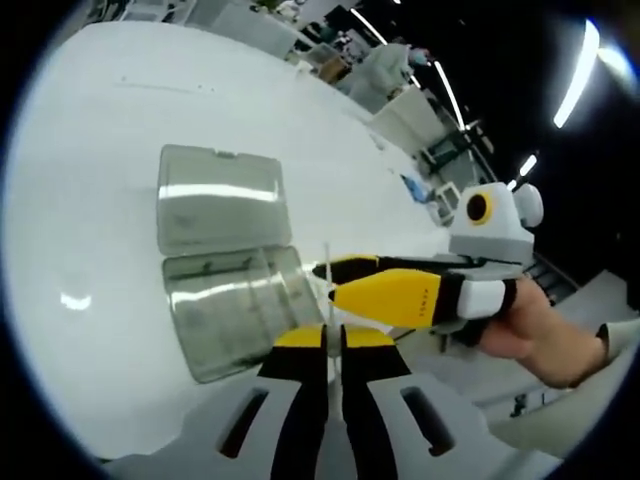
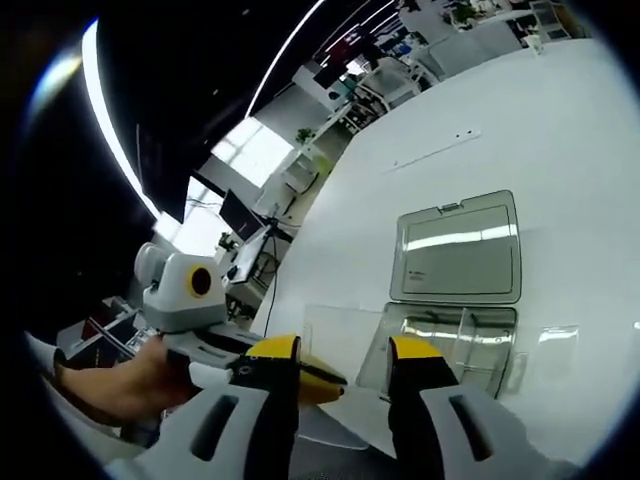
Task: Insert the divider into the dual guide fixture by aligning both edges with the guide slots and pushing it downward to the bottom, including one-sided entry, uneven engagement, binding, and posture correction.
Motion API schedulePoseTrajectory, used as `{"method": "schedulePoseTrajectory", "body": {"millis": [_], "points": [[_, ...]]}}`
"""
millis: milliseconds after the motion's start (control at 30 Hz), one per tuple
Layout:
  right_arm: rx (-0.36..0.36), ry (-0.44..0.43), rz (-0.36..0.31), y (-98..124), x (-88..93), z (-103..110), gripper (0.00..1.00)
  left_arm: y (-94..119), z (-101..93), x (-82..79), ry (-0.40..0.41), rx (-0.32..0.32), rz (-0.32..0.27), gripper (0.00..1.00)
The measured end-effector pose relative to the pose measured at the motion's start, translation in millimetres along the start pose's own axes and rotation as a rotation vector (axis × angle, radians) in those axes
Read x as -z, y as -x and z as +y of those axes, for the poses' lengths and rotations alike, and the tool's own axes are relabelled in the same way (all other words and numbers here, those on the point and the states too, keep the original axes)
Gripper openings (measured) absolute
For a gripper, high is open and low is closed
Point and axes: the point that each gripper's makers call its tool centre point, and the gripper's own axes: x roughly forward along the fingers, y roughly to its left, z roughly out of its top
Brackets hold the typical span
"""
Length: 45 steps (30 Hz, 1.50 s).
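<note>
Here the left gripper (image 1: 330,345) is pinching a thin clear divider (image 1: 327,290) edge-on between its closed yellow tips; the sheet is rising as a pale line just ahead of the jaws, probably held upright so that its edges can meet the guide slots; from the right, the right gripper (image 1: 335,283) is reaching in with its tips at that same sheet, though whether they are touching it I cannot tell. In the right gripper view the right gripper (image 2: 342,362) is standing released, jaws apart, with the clear sheet (image 2: 330,335) lying across the gap beyond them and the left gripper's tip (image 2: 305,378) coming in from the left at its lower edge; this gripper looks to be steadying rather than carrying. Just beyond both claws the clear plastic box (image 1: 235,310) is sitting on the white table (image 1: 90,200), its hinged lid (image 1: 220,198) lying open flat past it; inner partitions (image 2: 455,335) are showing in the box, likely the guide fixture; the divider is not yet in it.
</note>
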Motion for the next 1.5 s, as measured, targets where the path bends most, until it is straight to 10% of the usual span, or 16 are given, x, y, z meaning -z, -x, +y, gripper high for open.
{"method": "schedulePoseTrajectory", "body": {"millis": [533,1500], "points": [[-0.041,0.063,-0.013,14,1.5,-1,0.33,19,12.9,-10.2,-0.011,-0.033,0.021,0.0],[-0.094,0.623,0.07,28,25.5,-4,0.45,16,55.1,-1.6,0.102,-0.295,0.227,0.0]]}}
